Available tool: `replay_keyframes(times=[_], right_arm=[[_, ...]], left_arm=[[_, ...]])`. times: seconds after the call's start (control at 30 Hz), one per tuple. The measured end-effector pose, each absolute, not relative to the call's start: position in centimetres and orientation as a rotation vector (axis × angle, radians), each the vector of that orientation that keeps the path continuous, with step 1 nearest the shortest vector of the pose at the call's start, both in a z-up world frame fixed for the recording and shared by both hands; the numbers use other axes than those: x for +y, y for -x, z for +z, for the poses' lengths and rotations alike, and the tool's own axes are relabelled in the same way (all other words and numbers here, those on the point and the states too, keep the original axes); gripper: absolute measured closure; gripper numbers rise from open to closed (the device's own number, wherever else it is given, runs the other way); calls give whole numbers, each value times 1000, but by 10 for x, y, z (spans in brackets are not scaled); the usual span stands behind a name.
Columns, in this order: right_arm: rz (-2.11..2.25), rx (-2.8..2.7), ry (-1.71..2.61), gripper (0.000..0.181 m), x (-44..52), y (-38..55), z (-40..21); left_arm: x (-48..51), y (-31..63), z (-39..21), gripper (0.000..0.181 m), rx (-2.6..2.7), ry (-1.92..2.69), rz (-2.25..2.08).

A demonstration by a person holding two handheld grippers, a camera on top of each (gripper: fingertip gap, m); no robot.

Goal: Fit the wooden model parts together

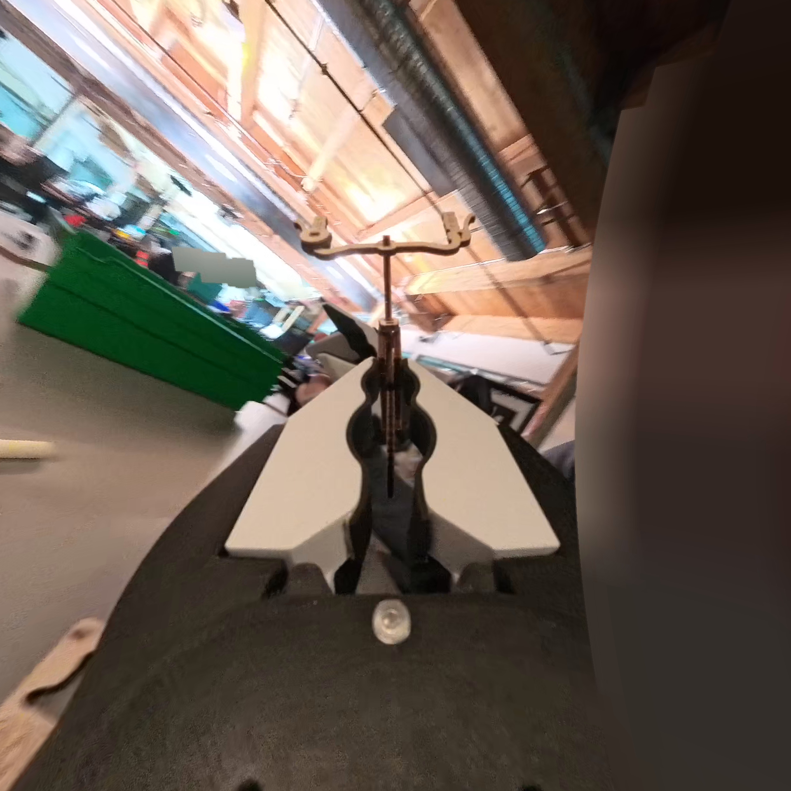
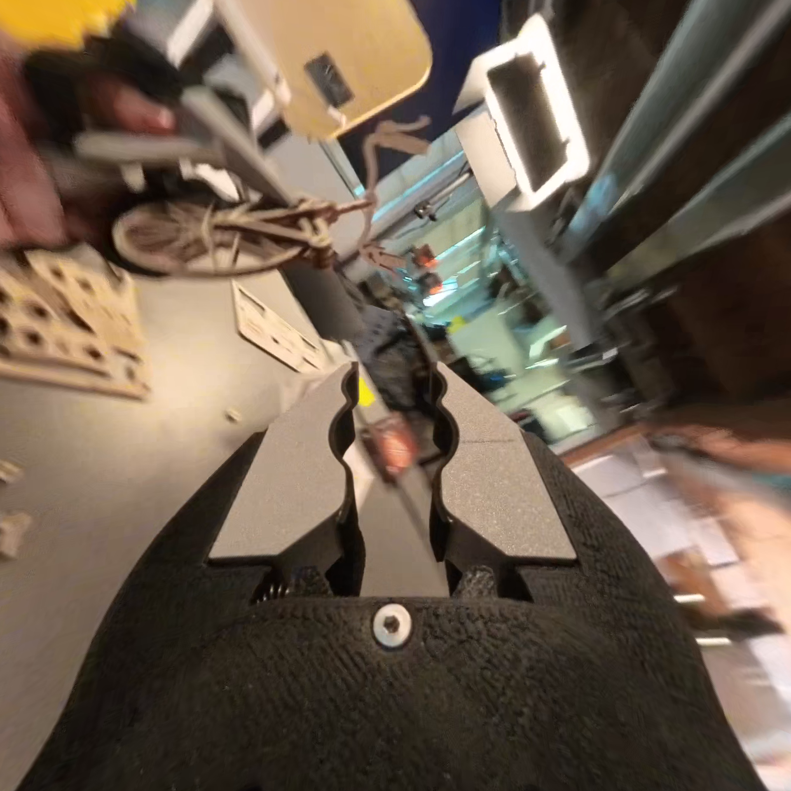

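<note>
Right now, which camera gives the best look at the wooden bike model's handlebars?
The left wrist view: the handlebars stand sharp and centred on the stem, just beyond the left gripper. The right wrist view shows them blurred and off to the side, past the wheel.

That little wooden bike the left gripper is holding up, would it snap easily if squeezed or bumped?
Probably yes. The handlebar sits on a very thin stem, which looks apt to crack under a sideways knock. The bike seems light: its wheel is thin-rimmed with fine spokes. Held only at a narrow part by the left gripper, it may twist in the grip.
</note>
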State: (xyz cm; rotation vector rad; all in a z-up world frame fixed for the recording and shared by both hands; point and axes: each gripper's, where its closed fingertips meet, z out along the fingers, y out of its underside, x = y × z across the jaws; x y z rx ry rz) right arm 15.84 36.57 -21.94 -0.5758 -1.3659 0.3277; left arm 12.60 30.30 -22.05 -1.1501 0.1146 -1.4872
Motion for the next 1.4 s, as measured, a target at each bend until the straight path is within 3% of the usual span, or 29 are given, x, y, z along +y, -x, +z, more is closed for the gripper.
replay_keyframes(times=[0.13,0.2,0.3,0.4,0.5,0.57,0.73,0.93,1.0,1.1,1.17,1.4], right_arm=[[-215,-1391,170,152,357,-153,-209],[-288,-1423,76,157,351,-147,-210],[-56,-1435,262,162,352,-146,-207],[360,-1411,631,172,361,-154,-201],[1099,-1421,909,169,324,-159,-191],[1418,-1424,1004,157,305,-159,-182],[1382,-1551,1040,159,289,-145,-188],[1305,-1660,1052,180,285,-137,-200],[1245,-1685,1051,181,288,-137,-204],[975,-1713,1008,181,308,-138,-210],[653,-1741,900,181,326,-139,-214],[-446,-1776,251,181,345,-136,-227]], left_arm=[[293,-136,-213,173,118,1077,-1730],[287,-142,-209,173,157,1047,-1775],[283,-145,-203,173,192,1025,-1734],[290,-137,-201,172,182,1043,-1410],[295,-131,-203,173,249,1098,-1082],[296,-135,-210,173,332,1144,-910],[294,-155,-217,173,445,1182,-833],[295,-164,-226,173,512,1224,-772],[297,-164,-229,172,507,1253,-758],[302,-160,-229,126,454,1298,-768],[307,-153,-226,115,389,1324,-803],[314,-143,-223,138,181,1334,-935]])
